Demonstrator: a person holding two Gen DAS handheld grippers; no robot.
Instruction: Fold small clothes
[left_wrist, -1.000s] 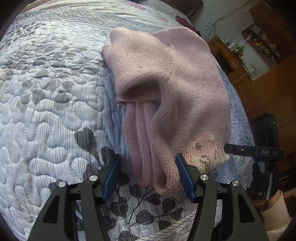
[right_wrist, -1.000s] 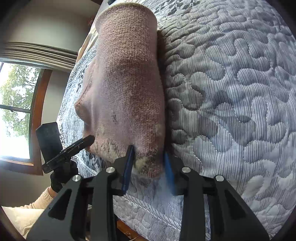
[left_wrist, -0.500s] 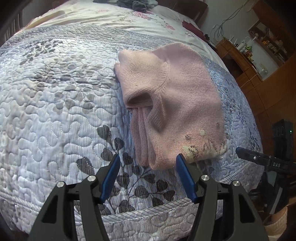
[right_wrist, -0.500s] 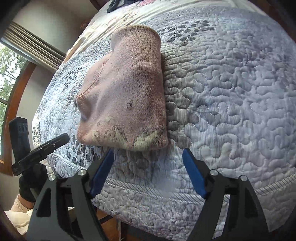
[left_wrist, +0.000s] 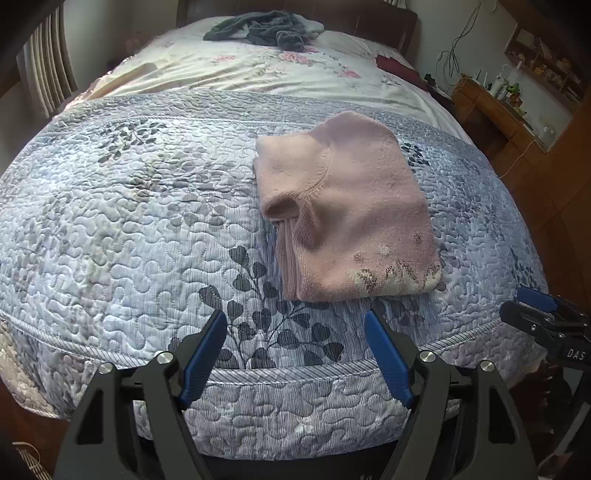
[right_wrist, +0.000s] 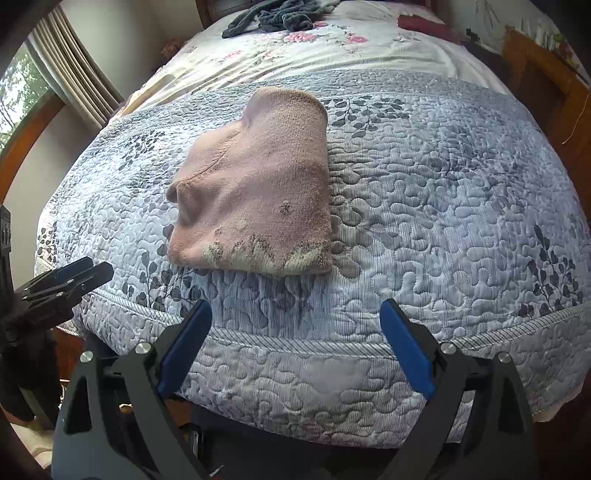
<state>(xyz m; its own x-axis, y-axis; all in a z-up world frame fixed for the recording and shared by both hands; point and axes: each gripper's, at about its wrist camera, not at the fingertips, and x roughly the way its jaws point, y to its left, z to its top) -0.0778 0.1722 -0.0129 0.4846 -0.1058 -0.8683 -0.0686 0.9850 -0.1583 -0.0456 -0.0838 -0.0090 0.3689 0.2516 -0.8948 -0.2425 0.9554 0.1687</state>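
A folded pink knit sweater (left_wrist: 347, 214) (right_wrist: 258, 192) lies flat on the blue quilted bedspread (left_wrist: 129, 229) (right_wrist: 443, 206), its patterned hem toward me. My left gripper (left_wrist: 295, 354) stands open over the bed's front edge, short of the sweater, with nothing between its blue pads. The right gripper (right_wrist: 295, 347) is likewise open and empty, pulled back from the hem. Each gripper shows at the edge of the other's view: the right gripper (left_wrist: 543, 317) at the far right, the left gripper (right_wrist: 62, 280) at the far left.
A heap of dark grey clothes (left_wrist: 266, 29) (right_wrist: 273, 14) lies at the head of the bed on a floral sheet (left_wrist: 258, 70). A wooden side cabinet (left_wrist: 495, 110) with clutter stands to the right. A window with curtains (right_wrist: 74, 74) is on the left.
Both grippers have let go of the sweater's near edge and pulled back toward the foot of the bed. The right gripper went from shut on the hem to open. The sweater now lies flat.
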